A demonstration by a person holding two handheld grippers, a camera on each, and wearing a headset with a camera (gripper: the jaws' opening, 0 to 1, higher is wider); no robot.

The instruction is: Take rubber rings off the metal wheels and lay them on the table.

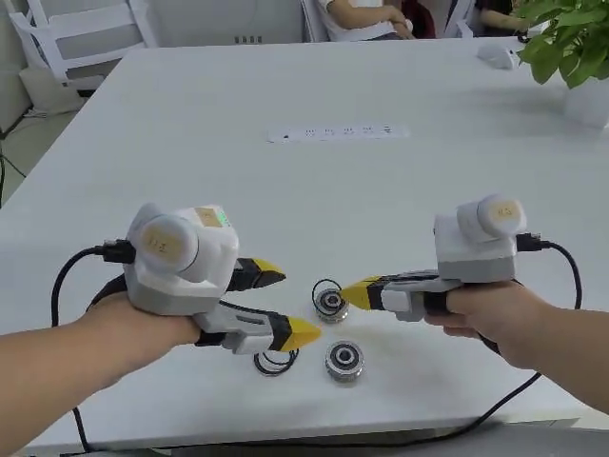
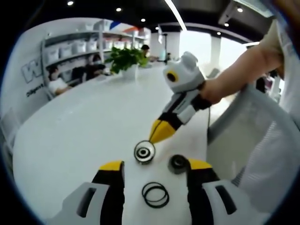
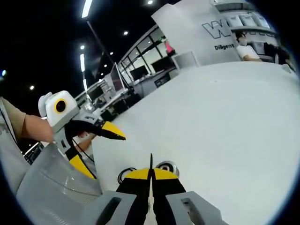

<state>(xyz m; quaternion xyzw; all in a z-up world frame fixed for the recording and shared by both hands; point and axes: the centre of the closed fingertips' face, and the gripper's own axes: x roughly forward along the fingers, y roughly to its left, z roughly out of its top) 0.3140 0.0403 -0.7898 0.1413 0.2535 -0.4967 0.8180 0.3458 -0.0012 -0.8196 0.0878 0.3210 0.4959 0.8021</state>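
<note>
Two metal wheels lie near the table's front edge: one (image 1: 330,303) (image 2: 144,152) by the right gripper's tip, the other (image 1: 343,360) (image 2: 178,163) closer to me. My right gripper (image 1: 357,293) (image 2: 159,133) (image 3: 151,173) is shut on a thin black rubber ring (image 1: 322,285) (image 3: 151,161) at the farther wheel (image 3: 167,168); the ring stands edge-on between its jaws. My left gripper (image 1: 285,303) (image 2: 154,165) (image 3: 101,152) is open, its jaws apart with nothing held, just left of the wheels. Loose black rubber rings (image 1: 276,362) (image 2: 155,194) lie on the white table (image 1: 285,190) under it.
A white power strip (image 1: 338,132) lies mid-table. A potted plant (image 1: 571,38) stands at the far right corner, a white chair (image 1: 86,38) at the far left. People sit beyond the far edge. Black cables (image 1: 67,276) trail from both grippers.
</note>
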